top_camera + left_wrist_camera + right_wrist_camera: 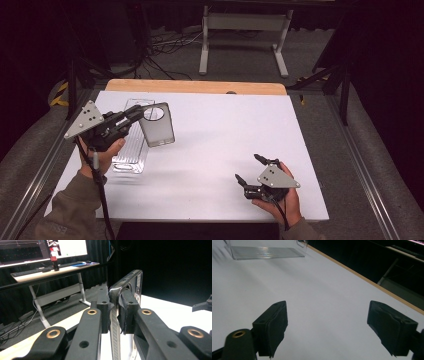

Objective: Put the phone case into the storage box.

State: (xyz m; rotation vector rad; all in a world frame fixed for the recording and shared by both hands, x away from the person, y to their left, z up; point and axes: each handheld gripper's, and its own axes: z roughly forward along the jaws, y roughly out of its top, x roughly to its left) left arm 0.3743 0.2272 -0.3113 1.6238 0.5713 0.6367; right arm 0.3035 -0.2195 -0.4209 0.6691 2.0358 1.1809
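at the left side of the white table [210,150], the left gripper [134,114] holds a translucent grey rectangular plastic lid with a round hole [157,125] off the surface, its two black jaws pinched on the lid's edge near the hole. in the left gripper view the pads [128,310] press on both faces of the lid [130,280], which stands on edge between them. just below and to the left of the raised lid, a clear ribbed plastic tray [131,150] lies on the table, partly hidden by the hand. toward the right near corner, the right gripper [250,169] rests low over bare tabletop, well apart from the tray, its jaws spread wide with nothing between them; its own view looks across the table to the tray [264,251] at the far side.
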